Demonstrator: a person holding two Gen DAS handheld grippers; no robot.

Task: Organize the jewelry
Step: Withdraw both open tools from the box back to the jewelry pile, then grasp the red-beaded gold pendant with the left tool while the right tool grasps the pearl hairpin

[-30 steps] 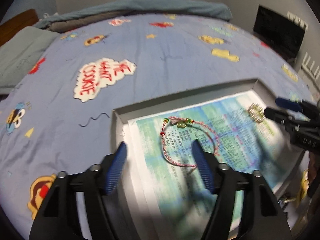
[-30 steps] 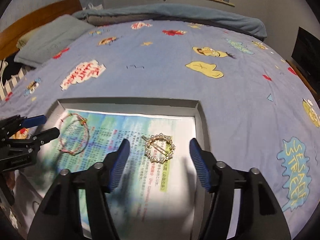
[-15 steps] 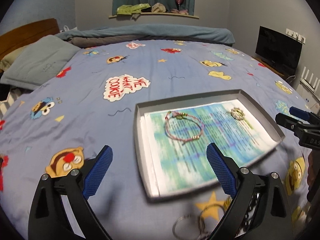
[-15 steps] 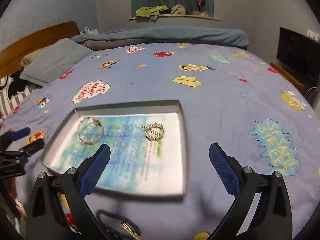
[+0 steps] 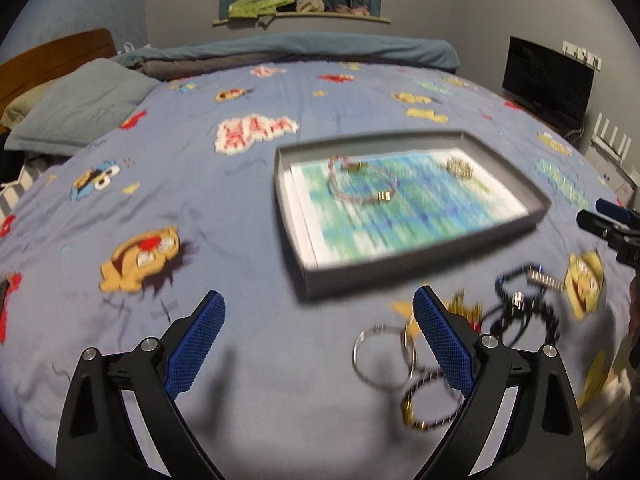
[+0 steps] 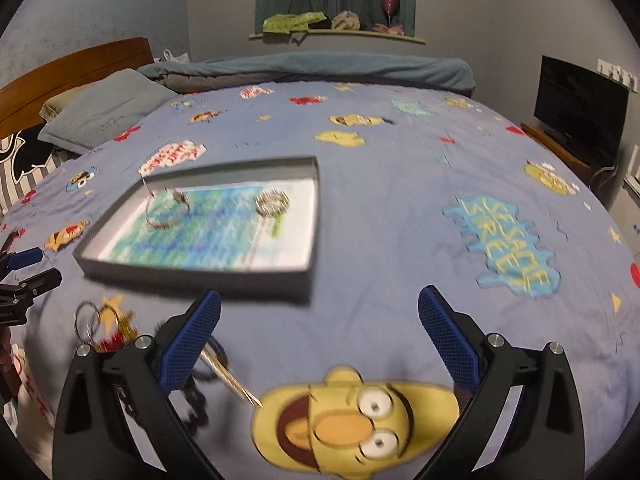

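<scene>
A grey tray (image 5: 424, 258) lined with printed paper lies on the bed and holds a pink cord bracelet (image 5: 362, 184) and a gold beaded ring-shaped piece (image 5: 459, 168). It also shows in the right wrist view (image 6: 192, 270), with the bracelet (image 6: 164, 210) and the gold piece (image 6: 273, 202). In front of the tray lie loose silver rings (image 5: 382, 354), a dark braided bracelet (image 5: 430, 406) and a black chain (image 5: 524, 312). My left gripper (image 5: 318, 344) is open and empty, above the bedspread. My right gripper (image 6: 320, 344) is open and empty too.
The blue cartoon bedspread (image 6: 400, 184) covers the bed. A grey pillow (image 5: 80, 108) lies at the far left, a rolled blanket (image 5: 300, 50) at the back. A black screen (image 6: 580, 108) stands at the right. A gold hairpin (image 6: 232, 380) lies by my right gripper.
Both grippers have pulled back from the tray and opened wider. The loose jewelry in front of the tray has come into view.
</scene>
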